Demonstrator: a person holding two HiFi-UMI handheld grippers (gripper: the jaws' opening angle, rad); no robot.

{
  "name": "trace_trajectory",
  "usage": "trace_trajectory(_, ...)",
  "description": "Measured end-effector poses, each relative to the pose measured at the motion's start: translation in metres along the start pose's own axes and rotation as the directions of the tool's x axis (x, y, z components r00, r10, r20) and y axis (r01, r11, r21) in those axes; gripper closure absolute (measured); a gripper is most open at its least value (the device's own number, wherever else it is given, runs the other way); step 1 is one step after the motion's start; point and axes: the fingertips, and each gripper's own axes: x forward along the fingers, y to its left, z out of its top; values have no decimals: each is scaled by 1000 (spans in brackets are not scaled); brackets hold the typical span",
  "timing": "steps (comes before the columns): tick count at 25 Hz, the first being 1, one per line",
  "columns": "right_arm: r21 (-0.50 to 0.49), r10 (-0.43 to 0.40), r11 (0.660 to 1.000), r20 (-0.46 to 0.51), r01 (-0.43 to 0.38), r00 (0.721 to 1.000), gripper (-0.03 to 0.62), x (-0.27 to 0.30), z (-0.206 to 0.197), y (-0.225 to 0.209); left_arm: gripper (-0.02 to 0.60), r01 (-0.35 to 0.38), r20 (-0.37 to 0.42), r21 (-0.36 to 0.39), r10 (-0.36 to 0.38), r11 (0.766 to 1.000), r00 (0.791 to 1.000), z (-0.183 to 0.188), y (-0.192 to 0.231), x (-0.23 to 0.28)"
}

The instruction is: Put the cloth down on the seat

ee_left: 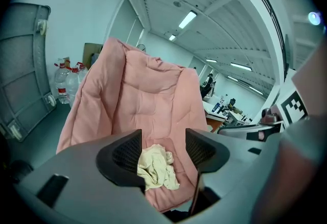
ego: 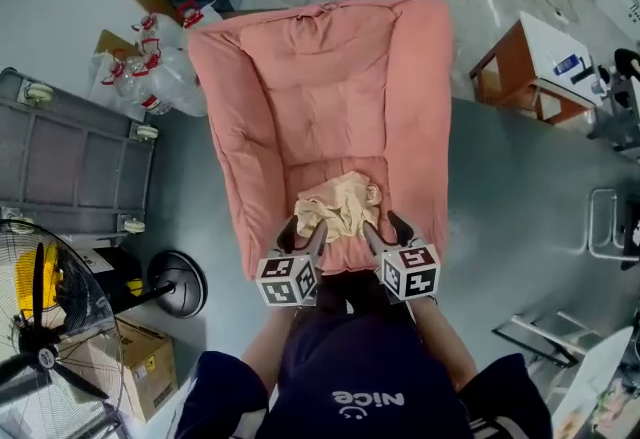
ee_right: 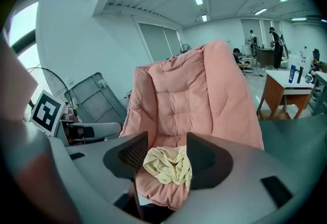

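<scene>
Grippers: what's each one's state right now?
Left gripper: open, holding nothing.
Right gripper: open, holding nothing; the cloth lies on the seat.

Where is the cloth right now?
The cloth lies crumpled on the seat at the front of the pink chair, centre of the head view, just beyond the left gripper and right gripper, both with jaws apart.

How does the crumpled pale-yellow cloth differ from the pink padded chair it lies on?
Colour: the pale-yellow cloth is cream, the pink padded chair salmon.
Surface: the cloth is bunched in loose folds; the chair is smooth, quilted padding.
Size: the cloth covers only a small patch; the chair is far larger.
Both are soft fabric.
</scene>
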Motion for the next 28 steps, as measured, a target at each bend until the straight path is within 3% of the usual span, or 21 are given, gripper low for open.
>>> trace_trajectory(15,-87,-11,996,179,27,984,375,-83,65,28,299,109,138,108,-123,988,983,50,-64,-79)
trace_trajectory(19,-121,-10,992,229,39,973,375,-103,71,37,305,78,240,200,-126,977,963,76,-71,-99)
trace_trajectory(25,-170,-30,982,297,83,954,375,-138,81,37,305,73,311,198,-133,977,941,92,-78,-121)
trace_trajectory(28,-180,-39,978,336,105,941,375,-148,89,34,305,68,319,240,-144,968,937,92,-82,-124)
